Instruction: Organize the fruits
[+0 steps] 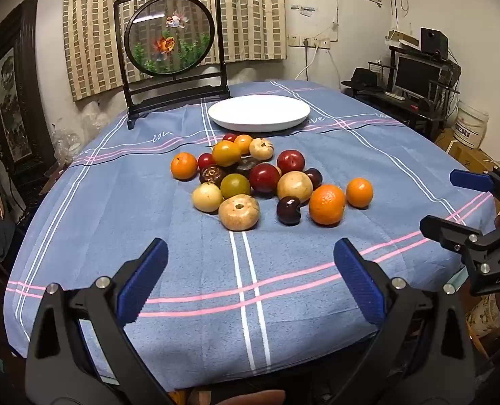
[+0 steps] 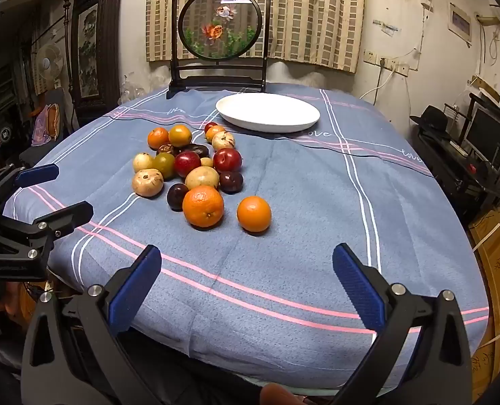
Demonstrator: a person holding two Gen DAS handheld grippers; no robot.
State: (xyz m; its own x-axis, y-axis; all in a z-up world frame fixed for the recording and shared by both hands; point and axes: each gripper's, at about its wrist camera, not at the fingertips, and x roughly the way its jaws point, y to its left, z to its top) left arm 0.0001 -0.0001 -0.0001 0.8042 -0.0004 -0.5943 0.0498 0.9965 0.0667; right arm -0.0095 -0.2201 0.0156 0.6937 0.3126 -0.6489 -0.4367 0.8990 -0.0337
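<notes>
A heap of fruit [image 1: 250,182] lies mid-table on the blue cloth: oranges, red and dark plums, pale round fruits and greenish ones. It also shows in the right wrist view [image 2: 189,165]. Two oranges [image 2: 203,206] [image 2: 253,213] sit nearest the right gripper. An empty white plate [image 1: 259,112] [image 2: 268,111] stands behind the heap. My left gripper [image 1: 250,260] is open and empty over the near table edge. My right gripper [image 2: 246,263] is open and empty, also near the front edge, and shows at the right in the left wrist view [image 1: 452,199].
A framed goldfish screen [image 1: 172,40] [image 2: 220,27] stands at the table's back edge behind the plate. A desk with a monitor [image 1: 415,74] is off to the right. Dark furniture [image 1: 13,94] stands to the left.
</notes>
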